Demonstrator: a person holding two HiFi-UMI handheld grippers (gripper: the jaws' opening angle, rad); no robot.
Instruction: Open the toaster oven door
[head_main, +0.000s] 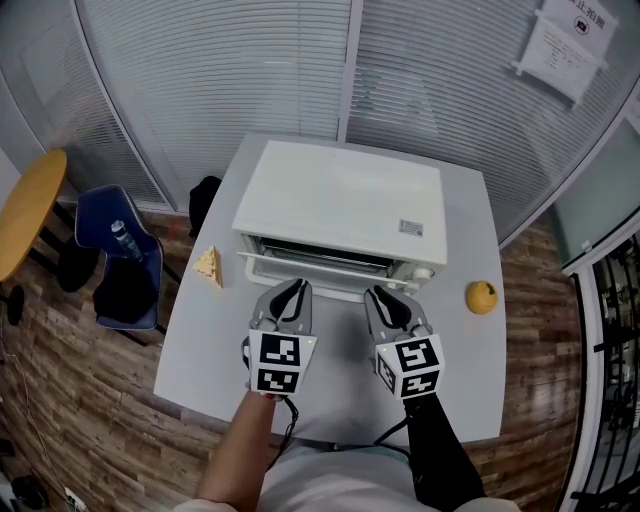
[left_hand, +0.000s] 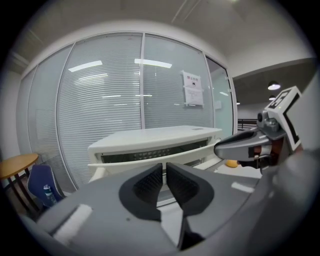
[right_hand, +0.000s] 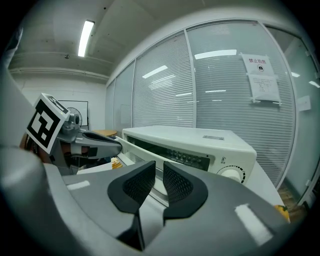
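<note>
Toaster oven (head_main: 340, 205), white and boxy, sits on the table (head_main: 460, 380) just ahead of both claws. Its door (head_main: 310, 270) leans out a little at the top, showing a dark gap. The left claw (head_main: 292, 292) and right claw (head_main: 392, 298) hold nothing, jaws nearly together, maybe touching the door's edge.

A paper notice (right_hand: 262, 77) on the glass partition (right_hand: 165, 90) behind the toaster oven (head_main: 340, 200) carries a bold heading and an icon, its print too small to read. A small label (head_main: 411, 228) on the right of the oven's top is equally illegible. Square coded markers (head_main: 280, 352) on the left gripper (head_main: 291, 290) and right gripper (head_main: 392, 298) bear no words.
</note>
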